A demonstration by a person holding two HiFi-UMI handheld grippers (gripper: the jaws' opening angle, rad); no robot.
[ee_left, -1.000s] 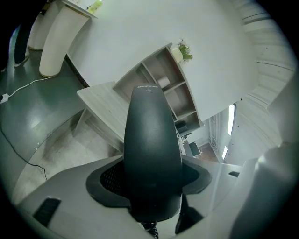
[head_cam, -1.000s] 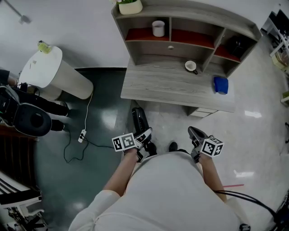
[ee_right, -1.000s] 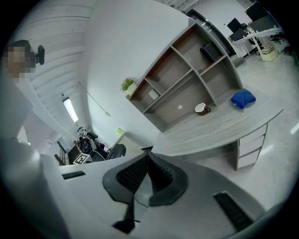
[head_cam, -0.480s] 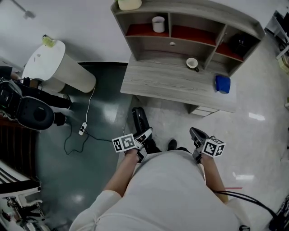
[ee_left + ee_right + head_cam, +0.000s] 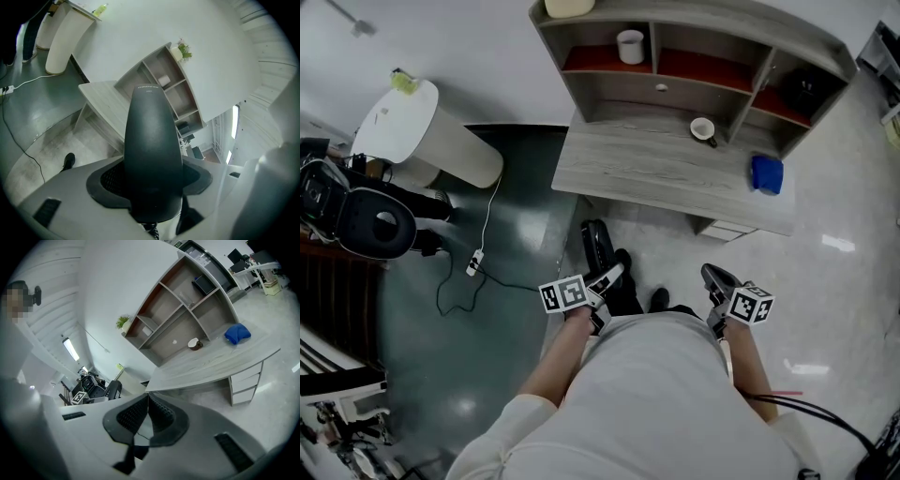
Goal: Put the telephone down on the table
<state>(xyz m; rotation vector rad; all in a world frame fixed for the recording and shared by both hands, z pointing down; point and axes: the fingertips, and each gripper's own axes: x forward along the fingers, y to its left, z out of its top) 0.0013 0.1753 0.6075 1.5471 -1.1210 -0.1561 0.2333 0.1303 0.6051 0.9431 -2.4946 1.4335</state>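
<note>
My left gripper [image 5: 604,282] clamps the telephone [image 5: 597,245] just short of the table [image 5: 656,173], ready to lay it down. My right gripper [image 5: 715,280], jaws together, is empty.

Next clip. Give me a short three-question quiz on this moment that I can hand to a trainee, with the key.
1. True or false: the telephone lies on the desk.
2. In the head view, what lies near the desk's right end? A) a blue object B) a red book C) a laptop
3. Fill in: the right gripper has its jaws ____, with nothing between them.
Key: 1 false, the left gripper holds it, clear of the desk; 2 A; 3 together.
</note>
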